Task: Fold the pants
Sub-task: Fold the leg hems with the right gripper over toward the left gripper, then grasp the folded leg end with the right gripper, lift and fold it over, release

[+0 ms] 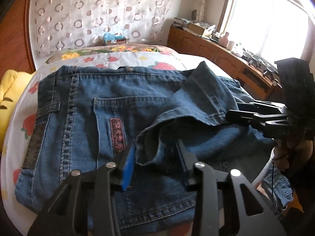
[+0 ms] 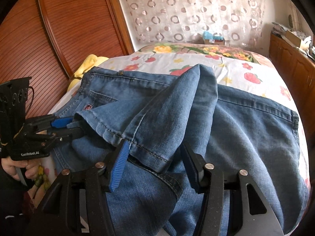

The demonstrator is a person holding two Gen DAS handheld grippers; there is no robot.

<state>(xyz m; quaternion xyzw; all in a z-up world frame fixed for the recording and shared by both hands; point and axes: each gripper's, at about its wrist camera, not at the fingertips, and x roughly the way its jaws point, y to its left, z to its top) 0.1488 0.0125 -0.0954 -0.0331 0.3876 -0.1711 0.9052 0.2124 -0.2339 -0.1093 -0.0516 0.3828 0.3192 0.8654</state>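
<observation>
Blue jeans (image 1: 82, 118) lie on the bed, back pocket up and waistband at the far side. One pant leg (image 2: 177, 102) is brought back over the seat, its hem toward me. In the left wrist view my left gripper (image 1: 155, 157) is shut on the bunched hem (image 1: 149, 137), which fills the gap between its blue pad (image 1: 128, 165) and the black finger. My right gripper (image 2: 155, 163) grips the same hem (image 2: 145, 151) further along. Each gripper shows from the side in the other view: left gripper (image 2: 78, 126), right gripper (image 1: 229, 112), both with cloth at the tips.
A strawberry and flower sheet (image 2: 246, 68) covers the bed. A yellow cloth (image 1: 9, 90) lies at its left edge by the wooden wardrobe (image 2: 59, 29). A cluttered wooden cabinet (image 1: 216, 53) runs under the window at right. A hand (image 2: 19, 167) holds the left gripper's handle.
</observation>
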